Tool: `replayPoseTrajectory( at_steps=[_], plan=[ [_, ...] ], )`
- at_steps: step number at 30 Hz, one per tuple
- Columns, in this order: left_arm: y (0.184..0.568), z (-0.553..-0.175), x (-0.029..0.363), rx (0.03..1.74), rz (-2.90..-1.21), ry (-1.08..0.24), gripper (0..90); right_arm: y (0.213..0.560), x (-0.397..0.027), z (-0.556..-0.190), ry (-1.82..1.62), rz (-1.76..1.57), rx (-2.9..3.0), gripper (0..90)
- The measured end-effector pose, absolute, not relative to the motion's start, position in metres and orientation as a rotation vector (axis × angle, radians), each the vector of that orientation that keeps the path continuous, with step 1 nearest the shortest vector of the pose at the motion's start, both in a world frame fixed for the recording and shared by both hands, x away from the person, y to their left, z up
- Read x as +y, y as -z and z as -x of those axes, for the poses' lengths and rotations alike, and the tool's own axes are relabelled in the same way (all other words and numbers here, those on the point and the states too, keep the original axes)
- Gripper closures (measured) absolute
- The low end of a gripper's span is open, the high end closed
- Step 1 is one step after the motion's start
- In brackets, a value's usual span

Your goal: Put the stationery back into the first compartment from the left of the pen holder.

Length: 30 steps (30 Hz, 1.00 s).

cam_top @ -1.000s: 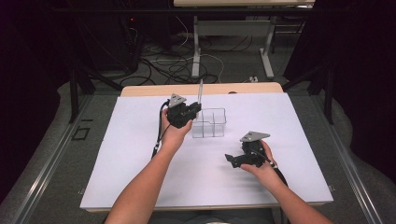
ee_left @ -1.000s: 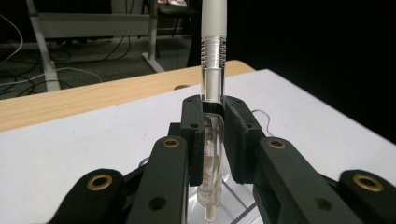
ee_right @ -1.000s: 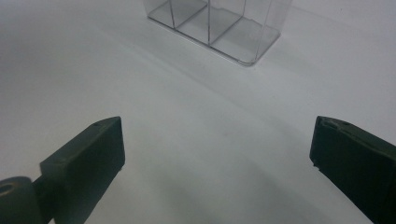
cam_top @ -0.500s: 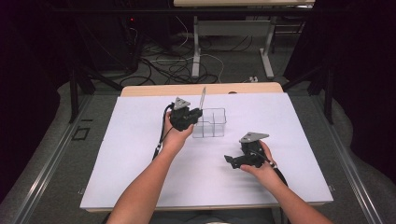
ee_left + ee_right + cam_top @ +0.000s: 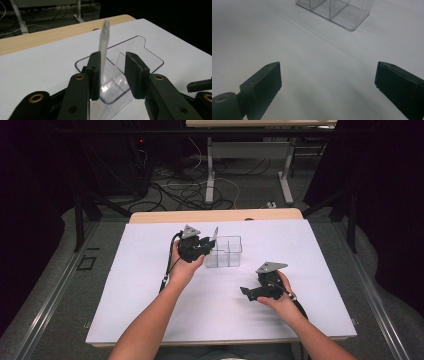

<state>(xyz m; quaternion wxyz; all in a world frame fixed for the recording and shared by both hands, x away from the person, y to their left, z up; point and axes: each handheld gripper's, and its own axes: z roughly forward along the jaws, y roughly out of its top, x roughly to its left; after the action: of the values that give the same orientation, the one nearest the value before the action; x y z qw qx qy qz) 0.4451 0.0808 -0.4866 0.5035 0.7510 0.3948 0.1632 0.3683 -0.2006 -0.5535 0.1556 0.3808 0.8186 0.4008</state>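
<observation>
Table point(image 5: 150, 217): pale wooden top, its far edge showing as a bare strip. White sheet point(image 5: 150, 305): covers nearly the whole top, reaching the near edge and both sides, lying flat. Clear plastic box point(image 5: 231, 257): stands directly on the sheet, toward the far middle; open-topped, split by an inner wall into compartments, with rounded corners. Floor point(image 5: 55, 285): grey, around the table, with cables lying loose beyond the far edge.
</observation>
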Motion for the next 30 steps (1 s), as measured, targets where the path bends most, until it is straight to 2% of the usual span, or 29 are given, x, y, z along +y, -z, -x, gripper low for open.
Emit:
replayPoseTrajectory(
  at_steps=[6,12,15,19,23,27,30],
  plan=[
    [0.484,-0.434,0.094,0.953,-1.808,-0.389,54.2,0.552,-0.201,-0.368,-1.156,-1.097,2.348,7.2],
    [0.487,-0.420,0.112,0.942,-1.776,-0.356,45.7,0.551,-0.200,-0.367,-1.144,-1.093,2.345,8.0],
    [0.489,-0.412,0.119,0.946,-1.756,-0.302,39.4,0.550,-0.201,-0.367,-1.140,-1.092,2.347,8.0],
    [0.489,-0.398,0.126,0.947,-1.769,-0.331,30.4,0.550,-0.201,-0.368,-1.149,-1.093,2.329,8.0],
    [0.489,-0.387,0.134,0.936,-1.801,-0.344,27.8,0.551,-0.202,-0.369,-1.148,-1.087,2.333,8.0],
    [0.494,-0.379,0.144,0.974,-1.791,-0.282,25.3,0.550,-0.203,-0.369,-1.144,-1.091,2.330,8.0],
    [0.497,-0.376,0.154,1.016,-1.814,-0.254,15.2,0.550,-0.204,-0.368,-1.140,-1.099,2.323,8.0]
  ],
)
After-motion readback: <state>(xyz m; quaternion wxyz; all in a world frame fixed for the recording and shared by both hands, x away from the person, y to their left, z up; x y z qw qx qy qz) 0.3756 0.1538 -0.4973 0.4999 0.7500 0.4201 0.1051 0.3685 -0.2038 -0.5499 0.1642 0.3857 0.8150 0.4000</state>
